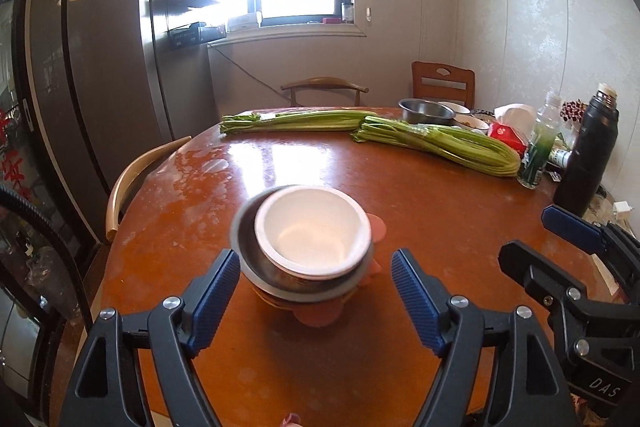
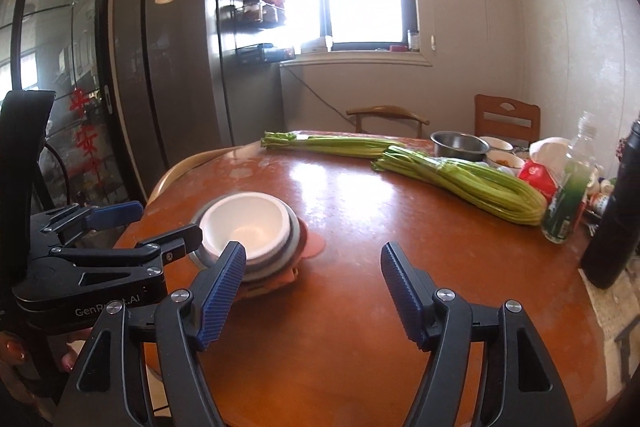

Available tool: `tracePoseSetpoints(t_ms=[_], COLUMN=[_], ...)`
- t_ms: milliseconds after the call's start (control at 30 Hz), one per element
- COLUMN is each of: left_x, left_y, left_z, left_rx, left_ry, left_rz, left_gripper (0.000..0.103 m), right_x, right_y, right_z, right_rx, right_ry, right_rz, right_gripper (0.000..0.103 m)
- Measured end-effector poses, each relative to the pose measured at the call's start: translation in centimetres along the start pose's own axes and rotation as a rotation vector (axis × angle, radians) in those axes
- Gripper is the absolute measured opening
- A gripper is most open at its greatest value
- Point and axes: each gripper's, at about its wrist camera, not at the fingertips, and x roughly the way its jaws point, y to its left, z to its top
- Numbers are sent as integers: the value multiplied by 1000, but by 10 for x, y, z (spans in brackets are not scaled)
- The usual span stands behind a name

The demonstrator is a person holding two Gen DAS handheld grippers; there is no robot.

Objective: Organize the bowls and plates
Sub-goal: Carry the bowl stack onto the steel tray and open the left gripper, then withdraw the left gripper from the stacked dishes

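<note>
A white bowl (image 1: 312, 229) sits nested in a steel bowl (image 1: 256, 259), which rests on a grey plate (image 1: 304, 295) and pinkish-orange plates (image 1: 320, 317) on the round wooden table (image 1: 420, 211). My left gripper (image 1: 316, 259) is open just short of this stack, and its pads touch nothing. My right gripper (image 2: 313, 249) is open over bare table to the right of the stack (image 2: 248, 227). Each gripper shows in the other's view: the right gripper (image 1: 528, 235) and the left gripper (image 2: 166, 219). At the far side stand a second steel bowl (image 1: 426, 111) and small white bowls (image 1: 472, 123).
Two celery bunches (image 1: 440, 143) (image 1: 296, 121) lie across the far half of the table. A green-labelled bottle (image 1: 538, 151), a black flask (image 1: 588, 155) and a red tissue pack (image 1: 506, 135) crowd the right edge. Chairs (image 1: 324, 91) ring the table, and a fridge (image 1: 100, 67) stands at the left.
</note>
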Motion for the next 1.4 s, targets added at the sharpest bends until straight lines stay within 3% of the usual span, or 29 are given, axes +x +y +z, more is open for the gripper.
tracePoseSetpoints(t_ms=[567, 1400], left_x=[-5, 1], left_y=[-38, -45], left_z=[-57, -75], left_rx=[-23, -29], left_ry=[70, 114], left_rz=[8, 30], left_gripper=[81, 81], right_x=[-31, -26], right_y=[-23, -25], right_z=[-67, -79], right_rx=[20, 31], right_ry=[50, 64], right_rz=[-28, -24], right_gripper=[72, 73])
